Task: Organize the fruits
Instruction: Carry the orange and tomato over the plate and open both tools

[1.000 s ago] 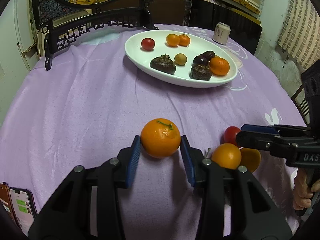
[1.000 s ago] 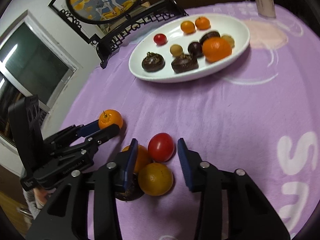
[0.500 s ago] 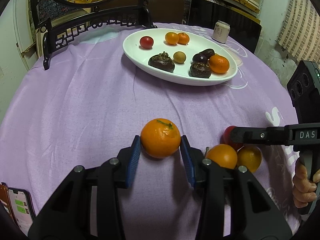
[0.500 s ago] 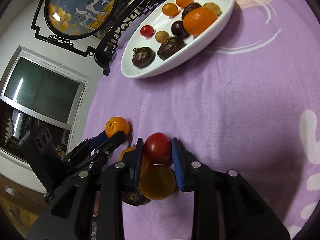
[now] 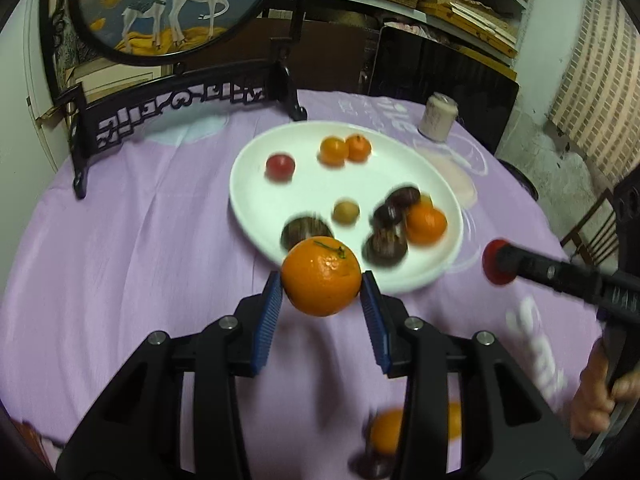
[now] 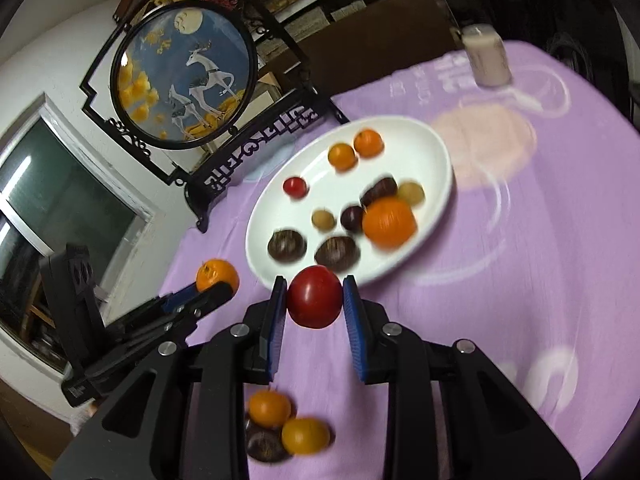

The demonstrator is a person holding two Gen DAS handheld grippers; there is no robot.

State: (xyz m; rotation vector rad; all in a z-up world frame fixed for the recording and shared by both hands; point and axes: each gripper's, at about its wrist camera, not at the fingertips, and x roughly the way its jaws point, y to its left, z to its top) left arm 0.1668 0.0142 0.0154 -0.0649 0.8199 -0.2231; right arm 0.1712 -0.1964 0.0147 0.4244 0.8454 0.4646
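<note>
My left gripper (image 5: 322, 282) is shut on a big orange (image 5: 321, 276) and holds it in the air just before the near rim of the white oval plate (image 5: 256, 184). My right gripper (image 6: 314, 297) is shut on a red tomato (image 6: 315, 296), also lifted near the plate's (image 6: 436, 152) front edge. The tomato shows at the right in the left wrist view (image 5: 494, 267). The plate holds several fruits: oranges, a small tomato, dark fruits. Two small oranges (image 6: 269, 407) and a dark fruit (image 6: 262, 446) lie on the purple cloth below my grippers.
A black carved stand with a round deer picture (image 5: 160, 4) stands at the table's back left. A pale can (image 5: 437, 122) stands behind the plate to the right. A black chair back (image 5: 440, 64) is behind the table.
Both grippers have lifted off the cloth and moved toward the plate, the left with the orange, the right with the tomato. The other loose fruits stayed behind.
</note>
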